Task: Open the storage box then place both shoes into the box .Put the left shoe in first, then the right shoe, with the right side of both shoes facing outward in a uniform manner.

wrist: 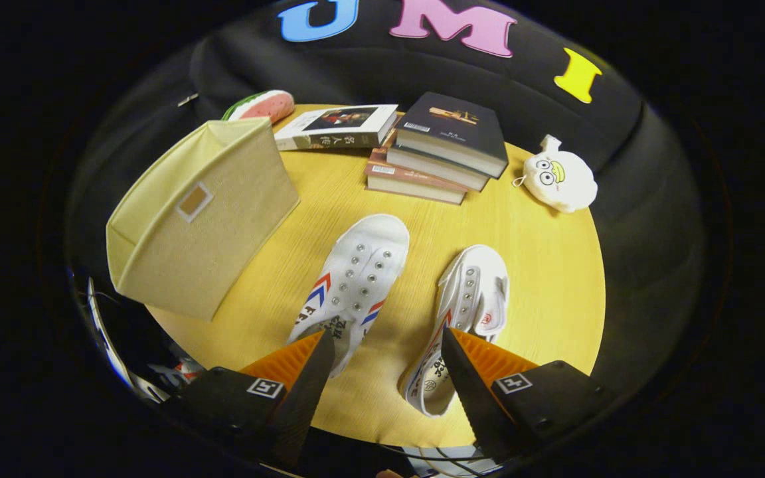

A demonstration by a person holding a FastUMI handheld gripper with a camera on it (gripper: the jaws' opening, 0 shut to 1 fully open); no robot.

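Above the wooden table, the gripper hangs with fingers spread wide, empty, over two white shoes.

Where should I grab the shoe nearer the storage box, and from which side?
Grip the left-hand shoe across its heel collar, likely coming from above: its toe points away toward the books, the opening faces up. The tongs hang open over bare table, holding nothing.

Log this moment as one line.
tongs open above table | box closed | left shoe, right shoe outside box
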